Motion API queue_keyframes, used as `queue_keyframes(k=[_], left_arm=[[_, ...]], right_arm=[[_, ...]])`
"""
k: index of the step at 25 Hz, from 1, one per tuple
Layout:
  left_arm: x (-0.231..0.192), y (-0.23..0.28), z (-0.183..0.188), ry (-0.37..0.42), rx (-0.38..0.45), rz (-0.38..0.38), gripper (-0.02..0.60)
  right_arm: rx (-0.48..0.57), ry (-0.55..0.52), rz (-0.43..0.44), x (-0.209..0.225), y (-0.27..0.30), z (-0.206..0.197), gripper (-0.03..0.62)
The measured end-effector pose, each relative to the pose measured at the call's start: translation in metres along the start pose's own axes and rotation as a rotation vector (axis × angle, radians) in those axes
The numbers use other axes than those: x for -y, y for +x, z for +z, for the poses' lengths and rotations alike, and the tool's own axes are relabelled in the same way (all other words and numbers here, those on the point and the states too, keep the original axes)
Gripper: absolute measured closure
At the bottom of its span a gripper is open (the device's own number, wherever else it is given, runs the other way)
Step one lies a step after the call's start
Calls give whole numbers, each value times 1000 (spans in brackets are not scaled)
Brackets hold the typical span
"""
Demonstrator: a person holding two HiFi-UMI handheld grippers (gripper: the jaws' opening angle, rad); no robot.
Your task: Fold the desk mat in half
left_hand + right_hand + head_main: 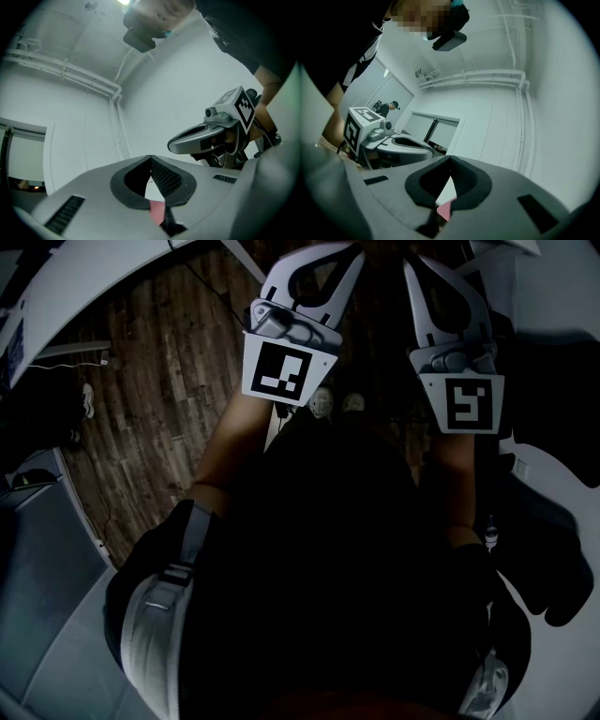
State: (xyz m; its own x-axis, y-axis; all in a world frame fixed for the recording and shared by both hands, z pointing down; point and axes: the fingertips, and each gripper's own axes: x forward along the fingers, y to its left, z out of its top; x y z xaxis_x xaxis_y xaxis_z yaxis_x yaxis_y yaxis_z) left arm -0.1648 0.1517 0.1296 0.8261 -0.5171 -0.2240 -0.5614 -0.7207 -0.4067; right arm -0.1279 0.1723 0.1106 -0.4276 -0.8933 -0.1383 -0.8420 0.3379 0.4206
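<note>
Desk mat appears in no view, so which way it lies, its long axis and the nearer hand cannot be judged; it may perhaps rest on the pale surface [56, 296] at the frame edge. The left gripper [151, 158] and right gripper [450, 157] sit side by side near the person's dark torso [328, 549]. They tilt up toward ceiling pipes [65, 70], jaws pressed together on nothing. Wooden floor [159, 399] lies below.

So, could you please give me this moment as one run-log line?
left claw: shut | right claw: shut | both: held up side by side | desk mat: not in view
</note>
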Motion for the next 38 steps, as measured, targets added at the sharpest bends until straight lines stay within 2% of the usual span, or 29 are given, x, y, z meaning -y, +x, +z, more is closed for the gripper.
queue_keyframes(k=[7, 19, 26, 38], left_arm=[[-4, -5, -3, 7, 2, 12, 569], [-9, -8, -2, 2, 27, -10, 569], [-8, 2, -4, 2, 45, -13, 569], [-13, 42, -17, -1, 66, 2, 569]], right_arm=[[-18, 3, -32, -5, -2, -5, 565], [-17, -13, -53, -13, 1, 1, 565], [-18, -25, -75, -5, -2, -3, 565], [11, -51, -44, 23, 23, -18, 565]])
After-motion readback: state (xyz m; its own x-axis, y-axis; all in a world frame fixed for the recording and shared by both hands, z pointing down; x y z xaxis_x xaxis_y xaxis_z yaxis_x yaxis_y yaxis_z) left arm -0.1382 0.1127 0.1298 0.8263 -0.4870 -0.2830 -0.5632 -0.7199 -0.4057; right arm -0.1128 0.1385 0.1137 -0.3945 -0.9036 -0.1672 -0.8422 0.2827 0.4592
